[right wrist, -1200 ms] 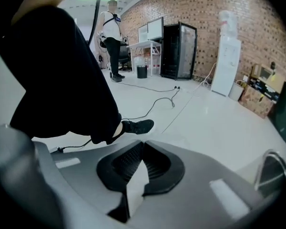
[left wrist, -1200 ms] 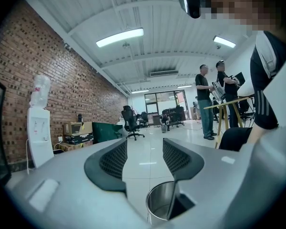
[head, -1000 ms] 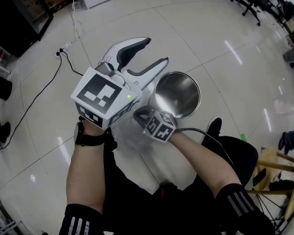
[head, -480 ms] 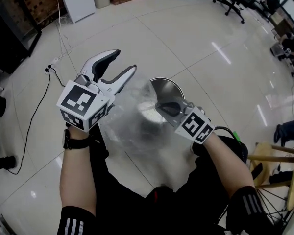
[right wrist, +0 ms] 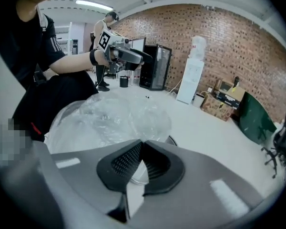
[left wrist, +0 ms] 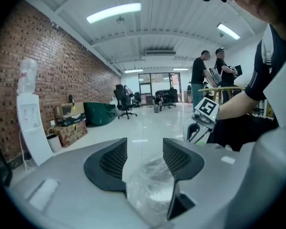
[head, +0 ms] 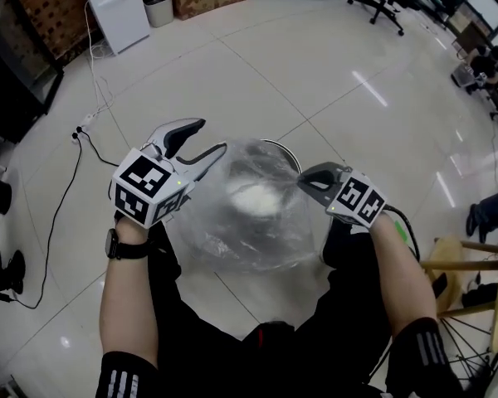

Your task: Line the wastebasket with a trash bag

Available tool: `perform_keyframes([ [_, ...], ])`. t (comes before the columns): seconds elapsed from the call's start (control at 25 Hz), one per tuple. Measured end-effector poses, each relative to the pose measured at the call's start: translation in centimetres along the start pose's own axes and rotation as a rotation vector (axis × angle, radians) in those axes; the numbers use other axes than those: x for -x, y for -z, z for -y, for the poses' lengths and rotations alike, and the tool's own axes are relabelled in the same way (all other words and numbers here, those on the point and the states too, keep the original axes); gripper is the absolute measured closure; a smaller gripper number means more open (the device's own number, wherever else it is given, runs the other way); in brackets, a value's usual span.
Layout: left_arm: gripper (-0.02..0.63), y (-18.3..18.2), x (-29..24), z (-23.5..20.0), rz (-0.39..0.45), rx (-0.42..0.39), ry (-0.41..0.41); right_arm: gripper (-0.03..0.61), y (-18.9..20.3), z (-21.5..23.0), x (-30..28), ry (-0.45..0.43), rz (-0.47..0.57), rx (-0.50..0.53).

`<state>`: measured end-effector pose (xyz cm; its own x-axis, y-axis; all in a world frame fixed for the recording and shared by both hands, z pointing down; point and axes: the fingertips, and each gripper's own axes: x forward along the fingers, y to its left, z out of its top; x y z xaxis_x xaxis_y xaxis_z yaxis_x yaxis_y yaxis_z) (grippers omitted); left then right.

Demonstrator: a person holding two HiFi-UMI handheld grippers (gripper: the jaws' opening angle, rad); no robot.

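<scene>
Now your right gripper [head: 303, 181] has swung out rightward, jaws pinched together on the edge of the clear trash bag [head: 249, 222]. Your left gripper [head: 207, 136] stands wide, with film only bunched in its throat. The bag has ballooned open over the previously bare steel wastebasket [head: 284, 149] and appears ready for lowering.

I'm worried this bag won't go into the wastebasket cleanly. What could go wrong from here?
The left gripper is open, the trash bag only lying between its jaws, so the film could slip free. The ballooned bag hides most of the wastebasket rim, so lowering it could miss the opening.
</scene>
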<state>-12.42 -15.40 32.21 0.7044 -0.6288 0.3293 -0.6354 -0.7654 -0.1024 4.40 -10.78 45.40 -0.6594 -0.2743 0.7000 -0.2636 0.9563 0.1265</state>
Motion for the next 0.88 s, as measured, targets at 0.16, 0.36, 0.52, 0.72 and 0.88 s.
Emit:
perform_keyframes([
  [0.16,0.382,4.2,-2.4,1.7,-0.173,-0.020,0.084,0.571,4.6,0.7,-1.8,-0.069,-0.138,-0.043],
  [0.36,0.382,8.2,-4.8,2.0,-0.303,-0.003,0.099,0.571,8.2,2.1,-3.3,-0.109,-0.273,-0.073],
  [0.52,0.383,11.6,-6.7,1.8,-0.399,0.026,0.092,0.569,10.1,2.6,-3.8,-0.106,-0.400,0.009],
  [0.72,0.492,15.7,-8.4,2.0,-0.520,0.013,0.087,0.518,9.4,3.0,-3.5,-0.116,-0.388,-0.026],
  [0.88,0.620,16.1,-9.7,2.6,-0.530,-0.010,0.080,0.460,10.5,3.1,-3.0,-0.140,-0.414,-0.045],
])
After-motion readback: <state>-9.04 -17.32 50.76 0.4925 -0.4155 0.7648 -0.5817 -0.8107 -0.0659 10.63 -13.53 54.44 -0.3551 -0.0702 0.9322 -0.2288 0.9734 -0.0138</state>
